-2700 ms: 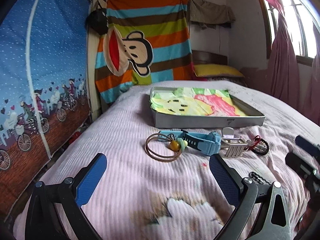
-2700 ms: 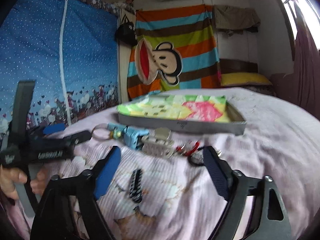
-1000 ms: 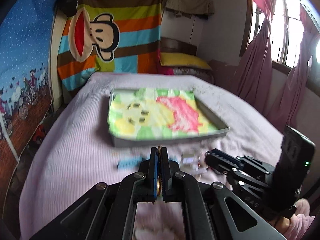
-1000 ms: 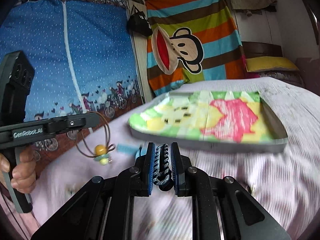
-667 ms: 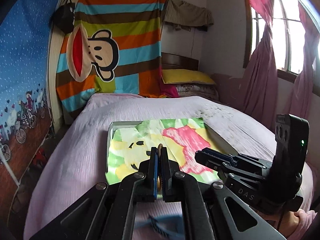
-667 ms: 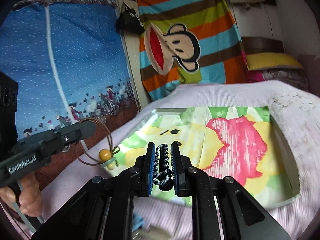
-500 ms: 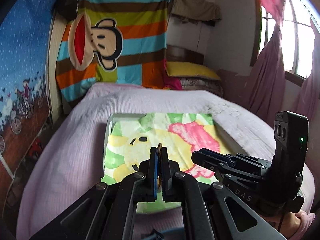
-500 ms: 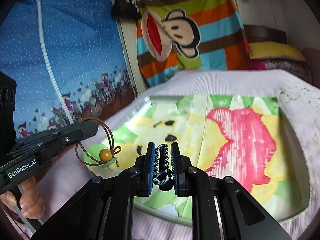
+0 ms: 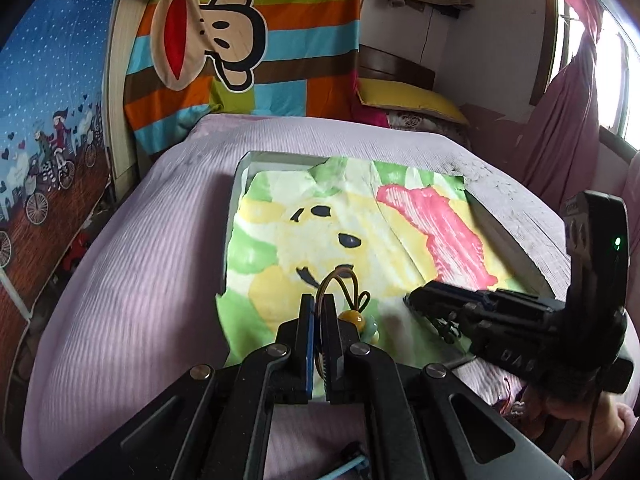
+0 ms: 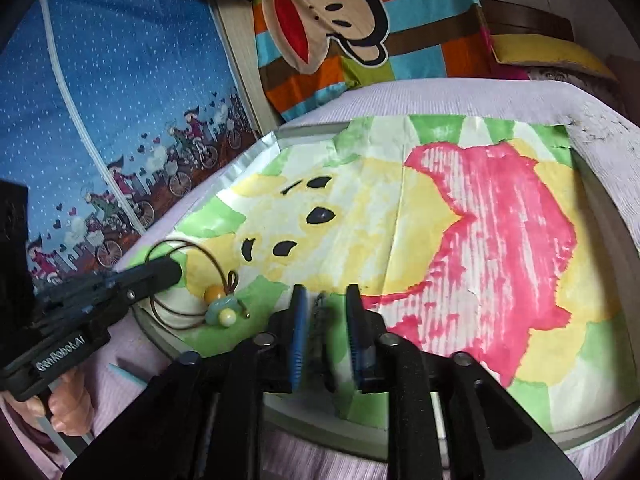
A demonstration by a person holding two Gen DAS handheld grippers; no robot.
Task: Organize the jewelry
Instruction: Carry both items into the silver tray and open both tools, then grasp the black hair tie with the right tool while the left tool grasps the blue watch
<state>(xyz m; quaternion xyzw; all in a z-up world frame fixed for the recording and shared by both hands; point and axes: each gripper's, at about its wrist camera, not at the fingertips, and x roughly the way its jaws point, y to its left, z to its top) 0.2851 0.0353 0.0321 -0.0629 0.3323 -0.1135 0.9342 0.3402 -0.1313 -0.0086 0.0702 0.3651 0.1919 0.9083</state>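
Left wrist view: left gripper [image 9: 319, 320] jaws clamped on the brown cord bracelet [image 10: 188, 276], whose beads rest on the painted paper lining the tray [image 10: 256, 148]. Right wrist view: right gripper [image 10: 326, 320] jaws slightly apart over the tray's near edge; the dark chain [image 10: 319, 312] between them is blurred, possibly loose.
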